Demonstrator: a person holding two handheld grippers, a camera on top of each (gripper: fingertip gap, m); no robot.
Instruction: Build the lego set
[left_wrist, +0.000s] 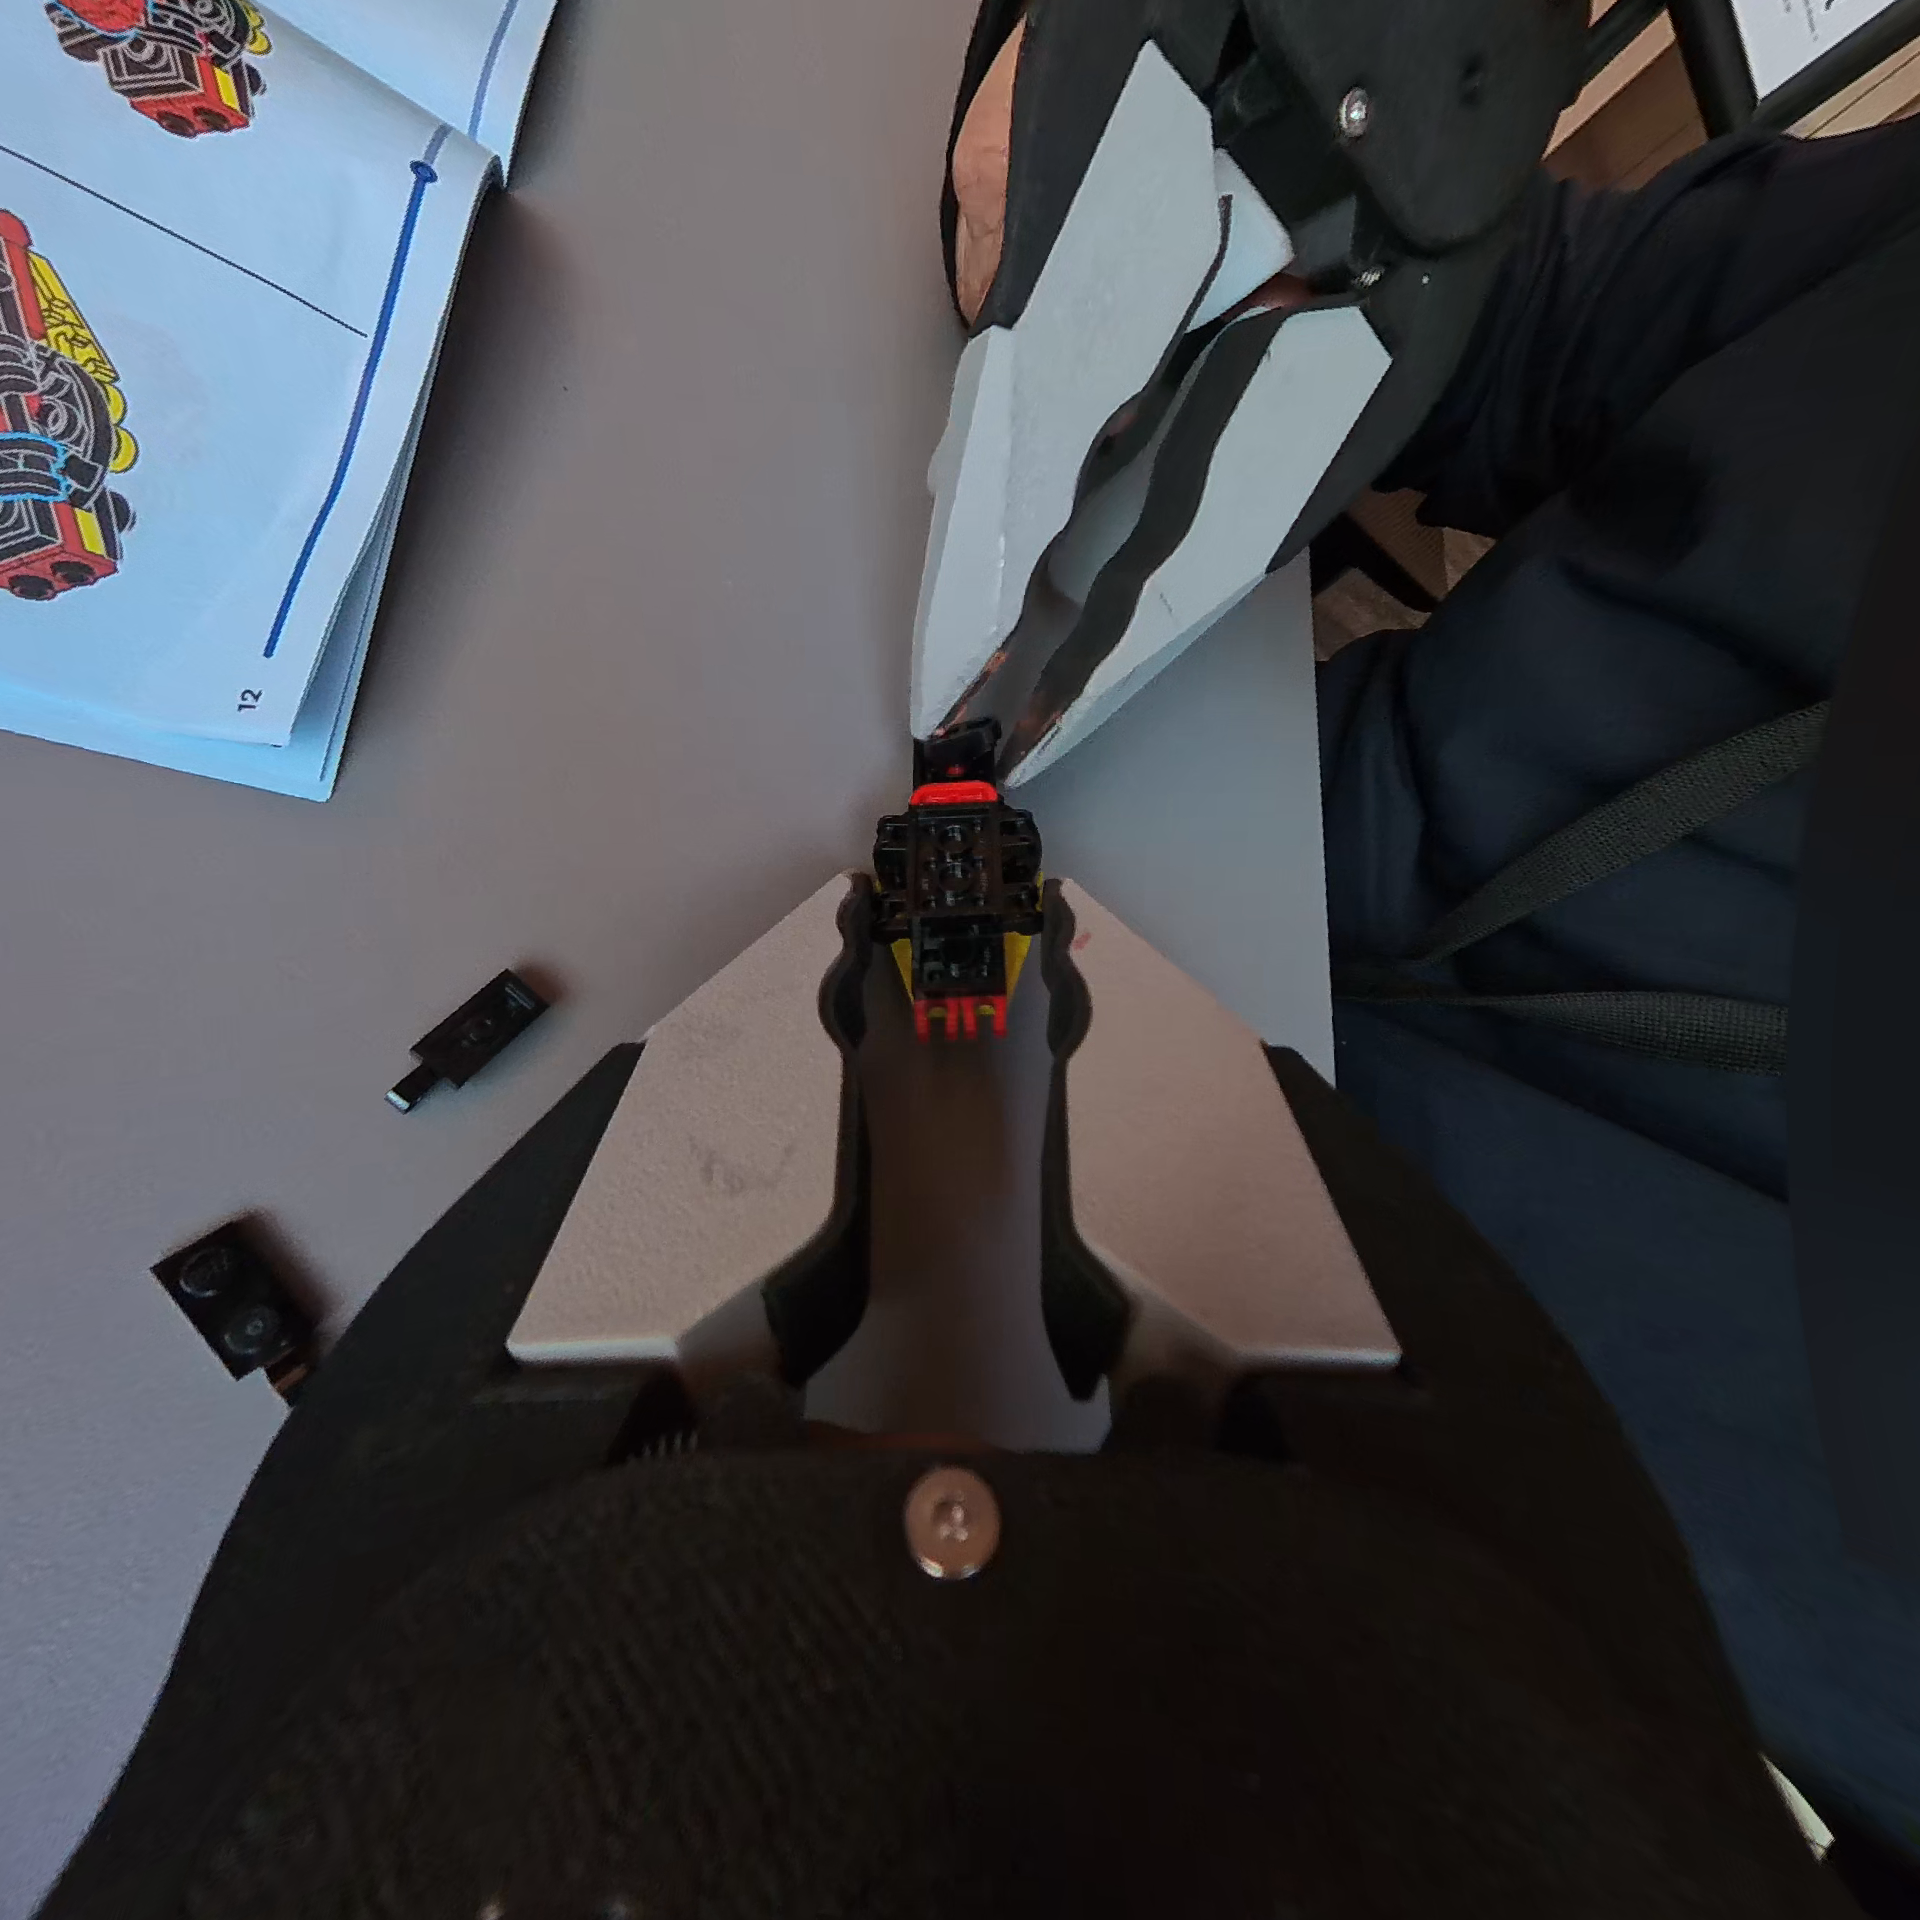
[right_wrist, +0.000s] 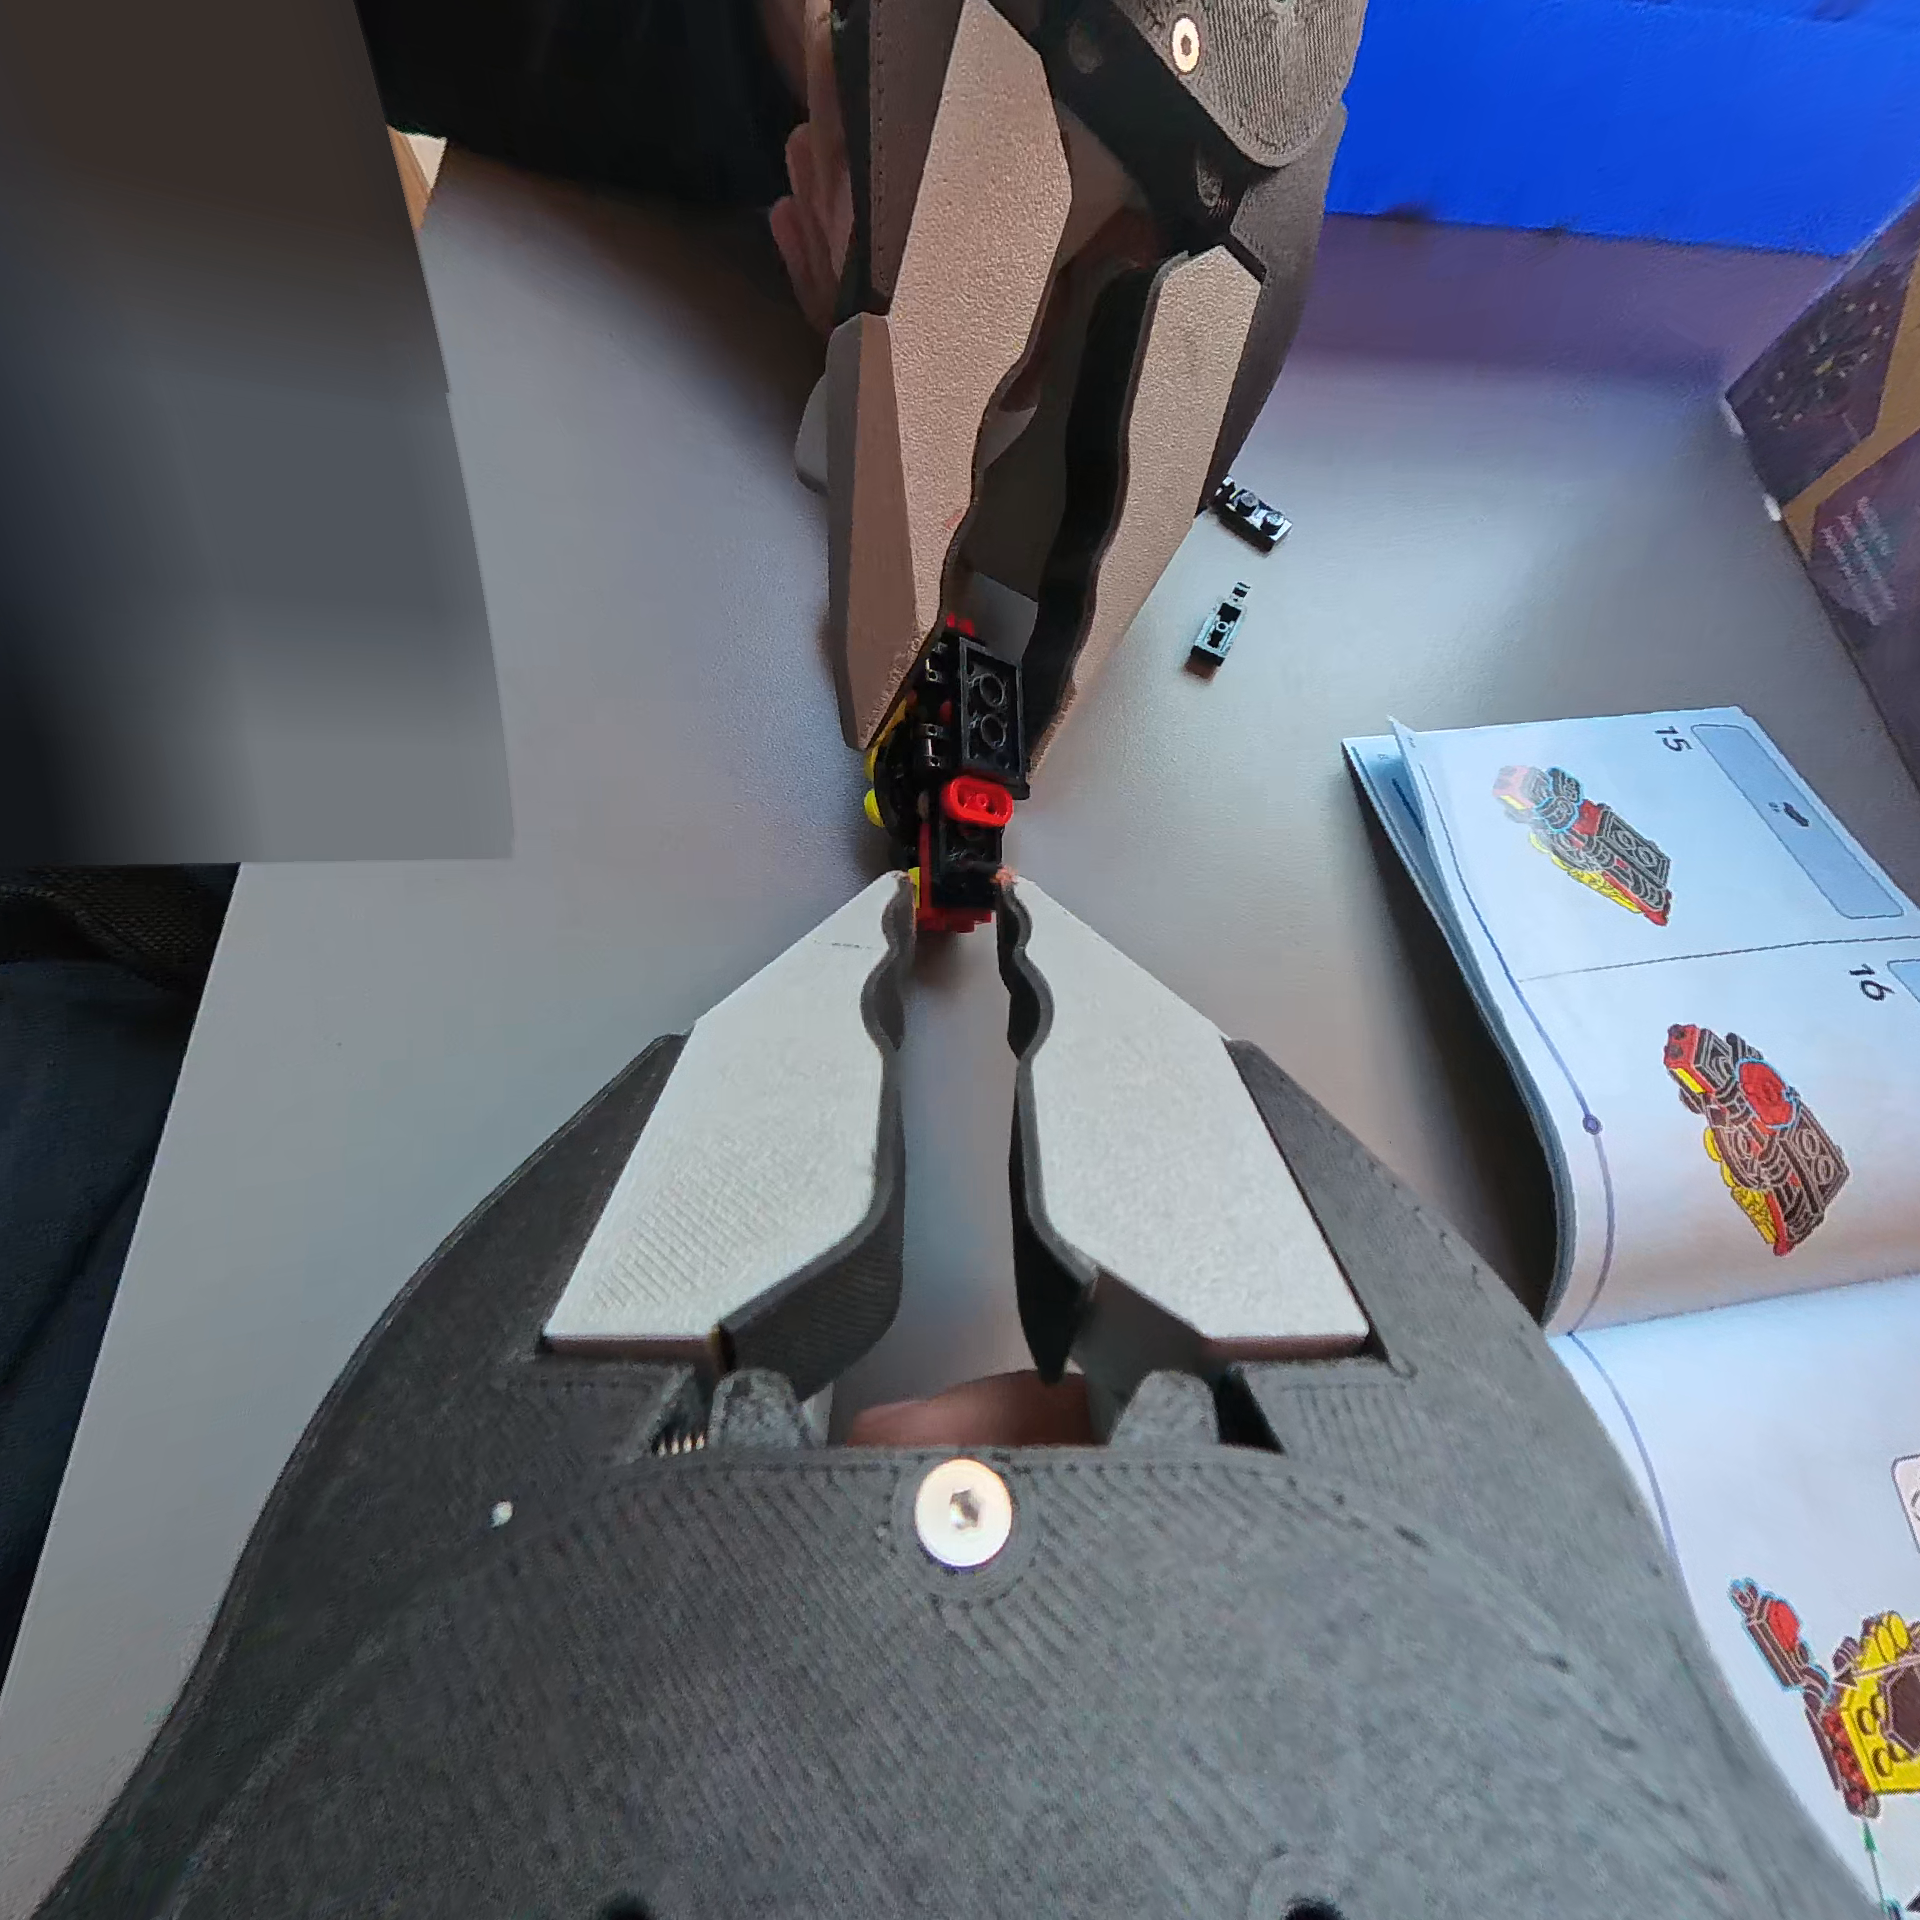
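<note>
- Far left of the left wrist view: an open instruction booklet (left_wrist: 208, 395) is laid flat on the grey table (left_wrist: 675, 520), with drawings of a red, yellow and black build printed on its pages.
- Nearer on the left, two loose black pieces are left on the table: a small plate with a handle (left_wrist: 473, 1036) and, closer in, a two-stud plate (left_wrist: 234, 1299). They're set apart from each other and well clear of the booklet.
- Dead centre, the lego model (left_wrist: 956, 914) (black, with yellow sides and red ends) is clamped between the tips of the left gripper (left_wrist: 954, 914), so the jaws are closed down narrow on its sides.
- From the far side, the right gripper (left_wrist: 966, 743) is brought in tip to tip, and the far end of the same model is pinched in it, at a small black bit just past the red piece.
- In the right wrist view it's the same deal: the right gripper (right_wrist: 956, 899) is narrowed onto the near red-and-black end of the model (right_wrist: 951, 769), with the left gripper (right_wrist: 951, 707) clamped on the far part.
- Far right of that view, a dark cardboard box (right_wrist: 1849, 447) is seen at the table edge; what's inside can't be told.
- No tray or bin is used for the loose pieces.
</note>
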